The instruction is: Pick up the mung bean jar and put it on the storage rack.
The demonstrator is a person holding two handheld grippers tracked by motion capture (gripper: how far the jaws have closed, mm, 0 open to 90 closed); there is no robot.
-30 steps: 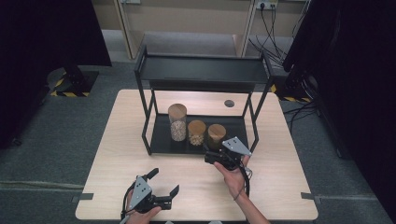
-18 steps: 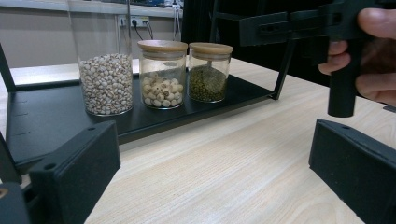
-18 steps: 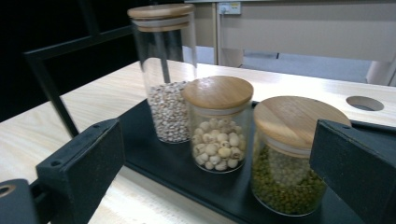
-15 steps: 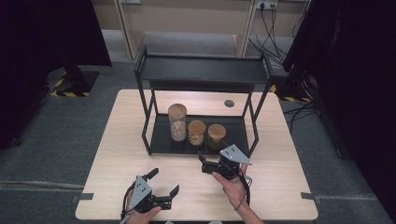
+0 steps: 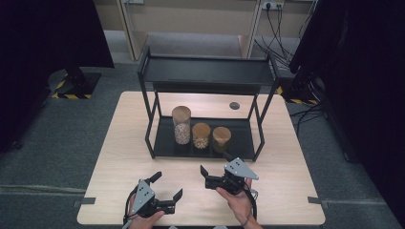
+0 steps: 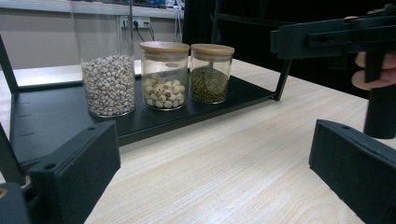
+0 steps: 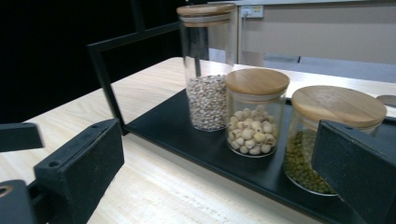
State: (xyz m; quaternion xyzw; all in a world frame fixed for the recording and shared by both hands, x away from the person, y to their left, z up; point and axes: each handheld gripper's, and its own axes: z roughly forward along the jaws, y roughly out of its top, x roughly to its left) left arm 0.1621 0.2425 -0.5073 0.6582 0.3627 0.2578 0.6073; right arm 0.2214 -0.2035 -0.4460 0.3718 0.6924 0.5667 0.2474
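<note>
Three glass jars with wooden lids stand in a row on the lower shelf of a black rack (image 5: 246,143): a tall jar of pale grains (image 5: 181,125) (image 6: 108,84) (image 7: 208,70), a medium jar of white seeds (image 5: 201,135) (image 6: 164,77) (image 7: 254,112) and a short jar of green beans (image 5: 221,138) (image 6: 210,74) (image 7: 327,135). My right gripper (image 5: 215,165) (image 7: 219,177) hovers open and empty just in front of the rack, facing the jars. Near the table's front edge my left gripper (image 5: 168,185) (image 6: 215,172) is open with nothing in it.
The rack's upper shelf (image 5: 205,71) is bare and its legs frame the jars. A round hole (image 5: 234,105) is set in the wooden table (image 5: 129,138) behind the rack. Dark curtains and cables surround the table.
My right gripper has drawn back from the rack toward the table's front edge. The left gripper and the jars have stayed put.
</note>
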